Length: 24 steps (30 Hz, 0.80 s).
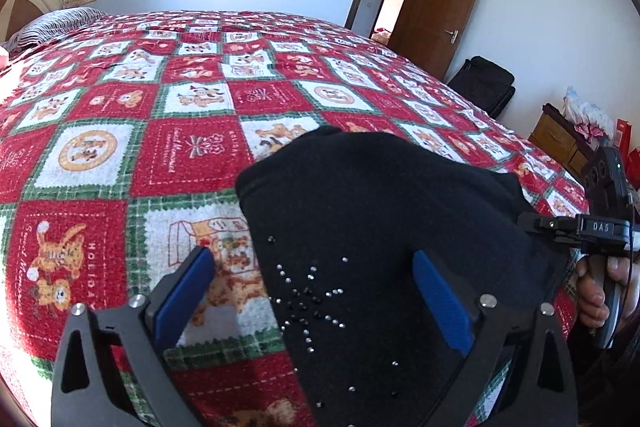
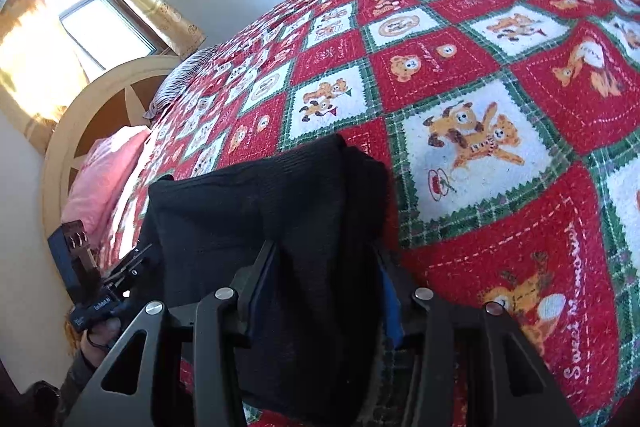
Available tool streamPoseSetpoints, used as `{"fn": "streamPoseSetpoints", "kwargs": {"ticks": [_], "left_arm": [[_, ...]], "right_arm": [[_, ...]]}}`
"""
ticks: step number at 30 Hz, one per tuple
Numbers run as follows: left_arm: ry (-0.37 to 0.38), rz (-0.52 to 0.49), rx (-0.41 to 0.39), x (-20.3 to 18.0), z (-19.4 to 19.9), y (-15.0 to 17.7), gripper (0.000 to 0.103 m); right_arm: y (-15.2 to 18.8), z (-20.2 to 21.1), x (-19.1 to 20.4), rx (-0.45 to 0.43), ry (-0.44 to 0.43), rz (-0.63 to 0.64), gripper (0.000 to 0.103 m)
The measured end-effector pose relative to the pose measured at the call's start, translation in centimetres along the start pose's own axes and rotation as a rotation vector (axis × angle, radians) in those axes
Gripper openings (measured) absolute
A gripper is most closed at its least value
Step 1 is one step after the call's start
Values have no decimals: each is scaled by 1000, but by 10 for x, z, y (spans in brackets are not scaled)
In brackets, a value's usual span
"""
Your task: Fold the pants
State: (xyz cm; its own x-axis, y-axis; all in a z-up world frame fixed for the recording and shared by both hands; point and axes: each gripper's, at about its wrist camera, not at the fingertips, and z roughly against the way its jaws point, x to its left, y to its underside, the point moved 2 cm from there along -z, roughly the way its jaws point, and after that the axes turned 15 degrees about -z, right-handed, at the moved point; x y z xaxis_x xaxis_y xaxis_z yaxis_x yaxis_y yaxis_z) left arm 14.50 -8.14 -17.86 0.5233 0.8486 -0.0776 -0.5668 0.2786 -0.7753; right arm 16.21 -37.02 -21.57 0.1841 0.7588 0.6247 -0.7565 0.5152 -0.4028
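Observation:
Black pants [image 1: 360, 207] with a rhinestone star lie folded into a thick pile near the front edge of the bed's red, white and green blanket [image 1: 192, 155]. My left gripper [image 1: 312, 253] stands open over the pile's left edge, one blue pad above the blanket and the other above the black cloth. In the right wrist view the pants [image 2: 240, 203] bulge up between the fingers of my right gripper [image 2: 324, 247], which is shut on a thick fold of them. That gripper's far end [image 1: 536, 223] shows at the pile's right side, held by a hand [image 1: 592, 291].
The blanket [image 2: 480, 147] covers the whole bed. A striped pillow [image 1: 60, 23], a pink pillow [image 2: 104, 171] and a round headboard [image 2: 108, 95] are at the bed's head. Past the far side stand an open brown door [image 1: 452, 7], a black bag [image 1: 484, 83] and a wooden cabinet [image 1: 560, 139].

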Motion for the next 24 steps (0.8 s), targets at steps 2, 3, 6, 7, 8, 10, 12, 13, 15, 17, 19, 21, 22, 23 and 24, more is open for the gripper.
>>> {"fn": "streamPoseSetpoints", "kwargs": {"ticks": [2,3,6,7,8,10,12,13,15,17,19,21,22,23,24], "left_arm": [[43,2,-7,-4,2,0,73],[71,7,-10,-6,3,-1,61],[67,-11,-14,-7,3,-1,55],[74,-3,-20,-5,4,-1,49],[93,9,-28,-3,5,0,43],[109,21,-57,-1,10,-1,28],[123,26,-79,0,15,-2,26],[127,30,-85,2,17,-3,25],[132,38,-96,4,23,-4,24],[139,54,-111,10,30,-6,22],[118,59,-133,19,41,-8,22],[90,65,-155,33,55,-10,21],[71,70,-164,41,62,-12,21],[50,74,-172,49,70,-13,21],[30,77,-179,58,77,-13,20]], "right_arm": [[3,3,6,-20,6,19,39],[4,5,7,-22,-7,22,35],[8,15,13,-40,-40,36,29],[8,19,15,-47,-51,38,29],[9,23,19,-58,-63,46,28],[11,29,28,-76,-72,66,28],[12,36,38,-91,-83,88,28],[13,39,43,-97,-89,96,27],[13,44,55,-105,-102,116,27],[9,44,67,-101,-117,132,27],[4,39,78,-90,-137,144,27],[-1,30,94,-74,-155,160,27],[-4,24,104,-66,-161,173,27],[-5,16,115,-55,-171,187,27],[-8,5,129,-39,-185,201,27]]}}
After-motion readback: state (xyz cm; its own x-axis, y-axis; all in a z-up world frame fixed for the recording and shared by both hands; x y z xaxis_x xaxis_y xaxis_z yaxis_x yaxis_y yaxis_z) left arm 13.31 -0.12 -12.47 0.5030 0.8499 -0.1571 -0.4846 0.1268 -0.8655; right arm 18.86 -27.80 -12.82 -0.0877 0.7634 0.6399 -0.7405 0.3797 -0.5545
